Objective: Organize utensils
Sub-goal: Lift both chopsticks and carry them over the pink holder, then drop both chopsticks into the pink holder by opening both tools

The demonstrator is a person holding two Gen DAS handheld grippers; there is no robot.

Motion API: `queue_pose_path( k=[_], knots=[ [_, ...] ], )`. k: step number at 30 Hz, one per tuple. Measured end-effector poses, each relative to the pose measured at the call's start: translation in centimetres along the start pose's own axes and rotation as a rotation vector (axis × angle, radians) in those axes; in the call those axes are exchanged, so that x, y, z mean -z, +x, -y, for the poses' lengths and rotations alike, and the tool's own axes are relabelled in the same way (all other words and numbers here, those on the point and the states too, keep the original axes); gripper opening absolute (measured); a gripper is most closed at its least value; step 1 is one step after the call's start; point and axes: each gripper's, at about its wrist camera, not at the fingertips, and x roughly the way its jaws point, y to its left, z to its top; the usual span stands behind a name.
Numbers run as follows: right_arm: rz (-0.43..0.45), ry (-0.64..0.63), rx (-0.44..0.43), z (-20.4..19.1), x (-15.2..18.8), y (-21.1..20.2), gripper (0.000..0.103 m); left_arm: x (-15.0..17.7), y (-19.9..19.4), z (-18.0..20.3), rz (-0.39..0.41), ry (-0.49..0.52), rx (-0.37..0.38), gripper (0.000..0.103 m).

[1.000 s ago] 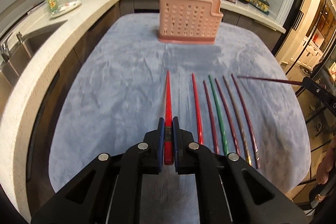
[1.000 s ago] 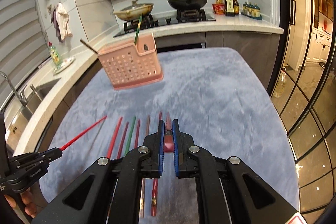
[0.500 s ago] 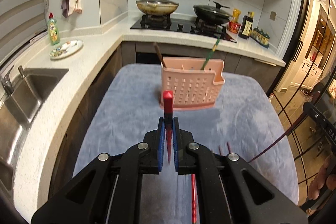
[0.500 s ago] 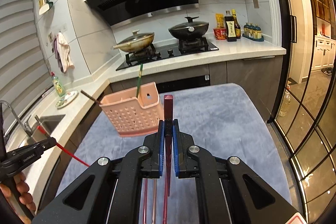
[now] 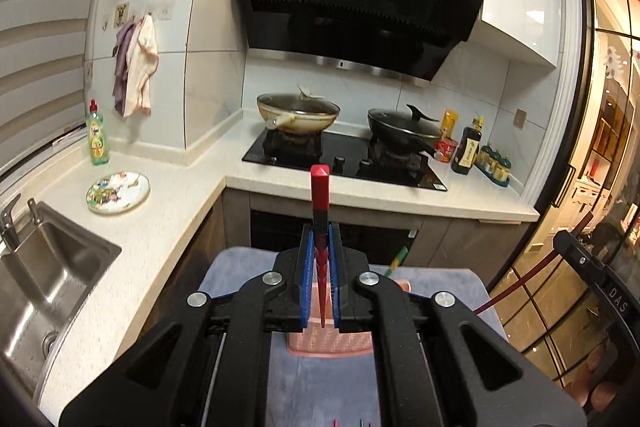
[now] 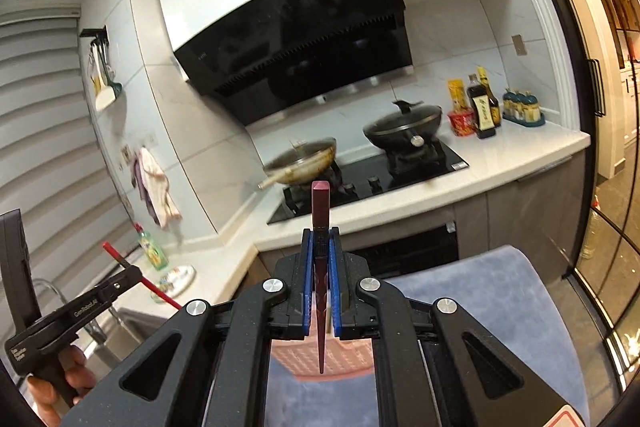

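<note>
My left gripper (image 5: 319, 247) is shut on a red chopstick (image 5: 320, 195), held upright with its thin tip pointing down over the pink perforated utensil basket (image 5: 328, 341). My right gripper (image 6: 320, 251) is shut on a dark maroon chopstick (image 6: 320, 211), also upright, tip down over the same basket (image 6: 324, 359). A green chopstick (image 5: 396, 261) sticks out of the basket. The left gripper (image 6: 120, 279) with its red chopstick (image 6: 160, 293) shows at the left of the right wrist view. The maroon chopstick (image 5: 532, 273) shows at the right of the left wrist view.
The basket stands on a grey-blue cloth (image 6: 500, 327) covering the table. Behind are a stove with a wok (image 5: 298, 111) and a black pan (image 5: 404, 129), sauce bottles (image 5: 468, 151), a sink (image 5: 44, 275), a plate (image 5: 118, 187) and a dish soap bottle (image 5: 97, 139).
Both grippers lifted their chopsticks off the cloth, tilted them upright and moved forward to just above the basket. The row of chopsticks on the cloth has dropped almost out of view.
</note>
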Motion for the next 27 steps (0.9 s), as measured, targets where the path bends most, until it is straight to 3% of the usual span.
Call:
queue_pose_path(
  k=[7, 14, 23, 27],
  knots=[
    [-0.016, 0.006, -0.012, -1.3, -0.6, 5.5, 0.007, -1.2, 4.4, -0.5, 0.002, -0.02, -0.001, 0.007],
    [-0.087, -0.026, 0.031, -1.3, 1.8, 10.1, 0.007, 0.4, 7.6, -0.8, -0.053, -0.007, -0.004, 0.007],
    [-0.178, -0.023, 0.059, -0.5, 4.9, 13.1, 0.007, 2.7, 10.6, -1.5, -0.14, -0.011, 0.015, 0.007],
    [-0.174, -0.037, 0.073, -0.7, 5.2, 13.0, 0.013, 3.4, 11.1, -1.7, -0.154, -0.012, 0.009, 0.008]
  ],
)
